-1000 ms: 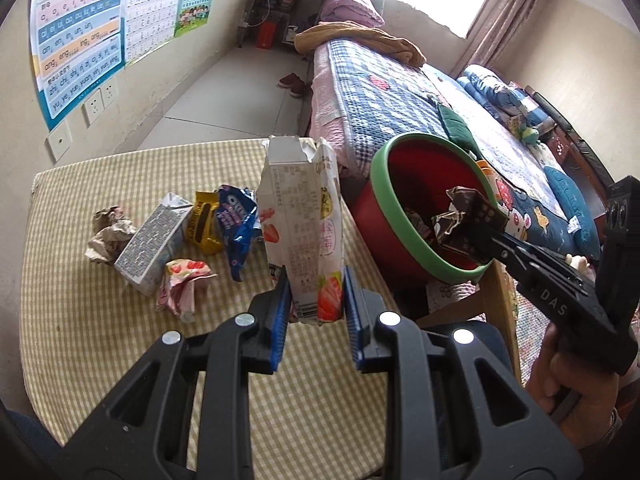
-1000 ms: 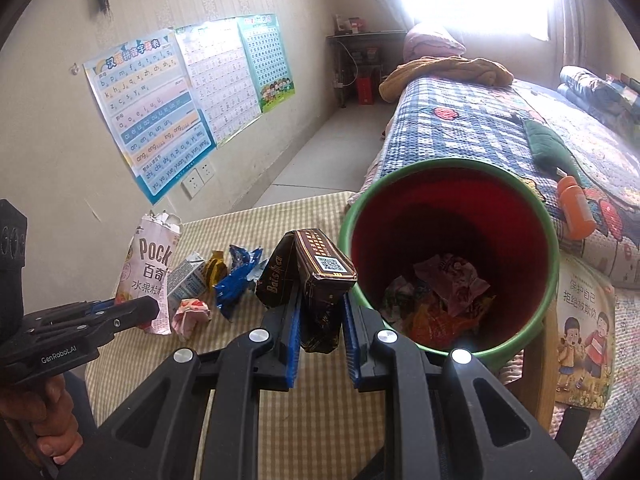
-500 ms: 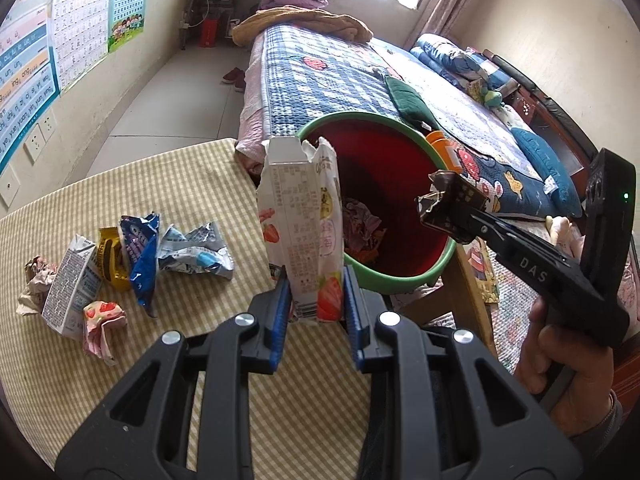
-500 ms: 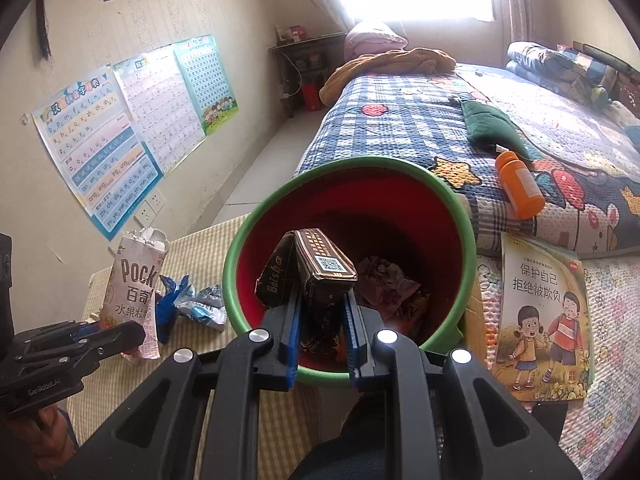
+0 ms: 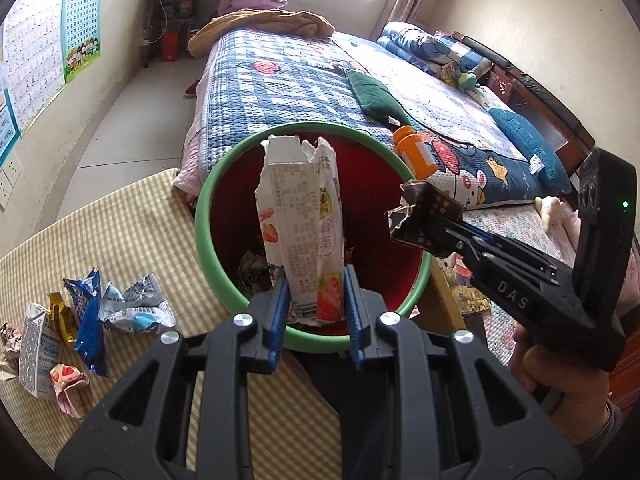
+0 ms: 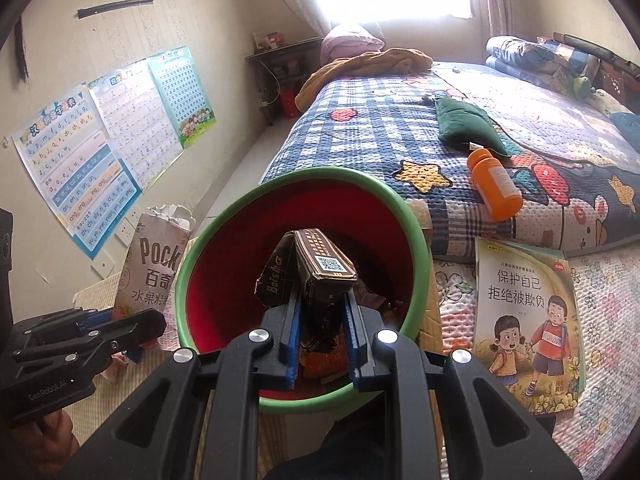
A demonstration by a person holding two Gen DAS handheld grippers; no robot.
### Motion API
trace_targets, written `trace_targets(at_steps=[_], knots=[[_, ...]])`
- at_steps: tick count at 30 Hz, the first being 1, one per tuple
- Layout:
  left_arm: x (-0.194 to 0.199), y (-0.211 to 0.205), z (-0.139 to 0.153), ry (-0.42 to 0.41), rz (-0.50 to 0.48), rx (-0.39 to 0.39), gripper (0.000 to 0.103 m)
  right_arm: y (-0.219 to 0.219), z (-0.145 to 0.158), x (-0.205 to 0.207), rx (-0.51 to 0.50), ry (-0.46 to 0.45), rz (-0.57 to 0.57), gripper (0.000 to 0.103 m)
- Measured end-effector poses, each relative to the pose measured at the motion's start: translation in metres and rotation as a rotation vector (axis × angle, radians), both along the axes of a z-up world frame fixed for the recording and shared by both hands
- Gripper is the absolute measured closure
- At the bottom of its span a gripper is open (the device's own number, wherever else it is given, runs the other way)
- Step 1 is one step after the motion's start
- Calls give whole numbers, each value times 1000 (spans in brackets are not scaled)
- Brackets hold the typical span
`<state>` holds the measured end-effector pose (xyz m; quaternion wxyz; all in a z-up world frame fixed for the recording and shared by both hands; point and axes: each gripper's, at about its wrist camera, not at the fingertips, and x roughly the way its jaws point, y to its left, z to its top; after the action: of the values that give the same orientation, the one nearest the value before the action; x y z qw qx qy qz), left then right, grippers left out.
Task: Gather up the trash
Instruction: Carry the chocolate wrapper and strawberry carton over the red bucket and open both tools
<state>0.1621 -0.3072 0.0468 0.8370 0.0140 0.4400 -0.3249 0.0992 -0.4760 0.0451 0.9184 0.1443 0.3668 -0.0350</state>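
My left gripper [image 5: 315,304] is shut on a torn white strawberry Pocky box [image 5: 302,224], held upright over the mouth of the red bin with the green rim [image 5: 204,216]. My right gripper [image 6: 322,320] is shut on a dark brown chocolate box [image 6: 316,268], which hangs above the same bin [image 6: 416,240]. Each view shows the other gripper too: the right gripper [image 5: 424,220] with its brown box at the right, the left gripper [image 6: 132,320] with the Pocky box [image 6: 154,264] at the left. Crumpled wrappers [image 5: 256,268] lie at the bin's bottom.
Several wrappers and a small carton [image 5: 84,328] lie on the yellow checked table [image 5: 132,240] left of the bin. Behind the bin stands a bed [image 5: 288,80] with an orange bottle [image 6: 496,188]. A children's book [image 6: 528,320] lies to the right.
Both grippers have swung right from over the table to over the bin, each still gripping its box. The trash pile on the table has slid to the left of the left wrist view.
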Motion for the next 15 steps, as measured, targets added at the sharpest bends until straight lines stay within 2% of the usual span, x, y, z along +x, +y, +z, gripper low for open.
trace_targets(at_steps=[6,9,11,15], knots=[[10,-16,-10,8,-25,15,75,-9,-7,10,-2,9,-1,82],[12,-18,-12,-7,-19,25,51,-9,-9,12,-4,10,3,70],[14,-14,-13,2,-4,21,45,-9,-11,12,-12,10,-2,64],[14,-4,-9,-16,35,19,22,-10,-11,10,-12,8,-10,50]])
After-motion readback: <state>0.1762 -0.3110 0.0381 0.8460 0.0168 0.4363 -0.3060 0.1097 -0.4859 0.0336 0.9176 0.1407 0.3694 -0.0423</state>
